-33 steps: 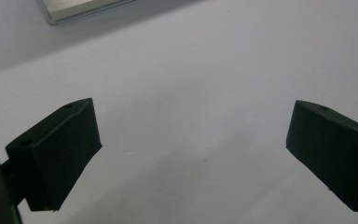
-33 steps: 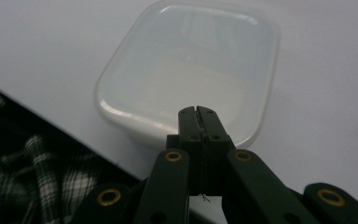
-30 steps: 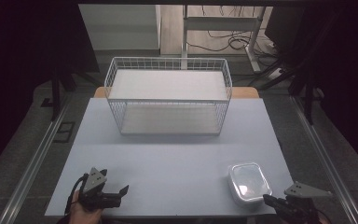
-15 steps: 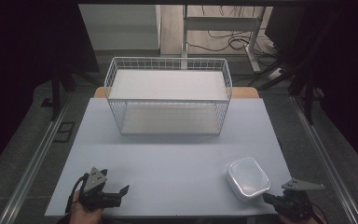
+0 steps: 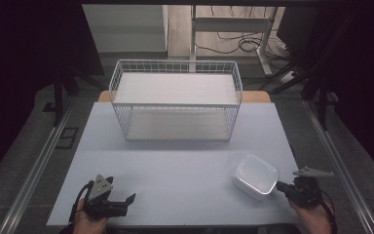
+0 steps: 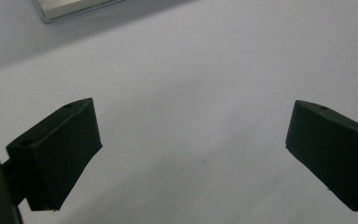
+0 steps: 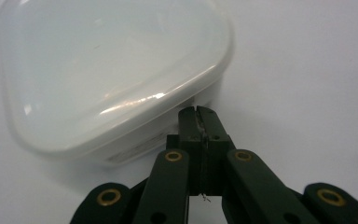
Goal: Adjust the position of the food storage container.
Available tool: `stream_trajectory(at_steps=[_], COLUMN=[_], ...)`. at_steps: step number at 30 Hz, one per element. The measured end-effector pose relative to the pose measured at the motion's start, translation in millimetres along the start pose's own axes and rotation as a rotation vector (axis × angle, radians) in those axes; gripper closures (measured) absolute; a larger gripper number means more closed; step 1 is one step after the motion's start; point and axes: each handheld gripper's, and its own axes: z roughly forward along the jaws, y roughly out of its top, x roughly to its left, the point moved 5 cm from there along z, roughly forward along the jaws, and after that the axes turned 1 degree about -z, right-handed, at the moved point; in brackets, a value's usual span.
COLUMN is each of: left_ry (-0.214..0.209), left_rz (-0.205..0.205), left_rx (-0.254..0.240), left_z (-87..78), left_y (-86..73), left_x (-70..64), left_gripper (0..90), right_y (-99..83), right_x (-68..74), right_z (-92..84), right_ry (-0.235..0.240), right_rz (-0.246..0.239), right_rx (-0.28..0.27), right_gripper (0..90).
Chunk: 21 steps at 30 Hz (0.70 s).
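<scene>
A white lidded plastic container (image 5: 255,175) sits on the pale table (image 5: 185,161) at the near right. My right gripper (image 5: 278,186) is shut with nothing between its jaws. In the right gripper view its tips (image 7: 199,112) rest against the container's (image 7: 107,70) side wall, just under the lid rim. My left gripper (image 5: 126,204) lies low at the table's near left, pointing right. Its jaws stand wide open over bare table (image 6: 191,144).
A white wire basket (image 5: 175,63) stands at the back middle of the table, open at the top. A silvery strip (image 6: 74,7) shows at the top of the left gripper view. Dark floor, metal rails and cables surround the table.
My right gripper has moved left and forward up to the container, and the container has shifted slightly away from the near edge. The left gripper has stayed put.
</scene>
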Motion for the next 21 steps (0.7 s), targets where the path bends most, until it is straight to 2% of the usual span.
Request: stream_trajectory(at_steps=[1,5,10,12,18,20,21], left_ry=[0.001,0.001,0.000,0.000,-0.001,-0.002,-0.003], left_rz=[0.001,0.001,0.002,0.003,0.005,0.002,0.003], left_rx=[0.002,0.003,0.004,0.004,0.006,0.006,0.007], left_z=[0.2,0.7,1.0,1.2,1.2,1.3,1.3], left_y=[0.0,0.0,0.0,0.1,0.0,-0.1,-0.2], left_x=[-0.2,-0.3,-0.6,-0.4,-0.9,-0.7,-0.7], left_gripper=[2.7,2.7,2.8,2.8,2.8,2.8,2.8], right_y=[5.5,16.7,25.9,30.1,41.0,43.0,43.6], right_x=[-5.5,-12.9,-14.9,-11.7,3.4,10.6,18.5], right_z=[6.4,18.3,29.7,34.2,44.4,45.9,46.1], right_ry=[-0.010,-0.012,0.008,0.028,0.044,0.059,0.073], right_rz=[0.004,0.008,0.022,0.028,-0.001,-0.003,-0.007], right_rx=[0.001,-0.001,0.002,0.000,0.019,0.023,0.030], right_gripper=[89.0,89.0,89.0,89.0,89.0,89.0,88.9])
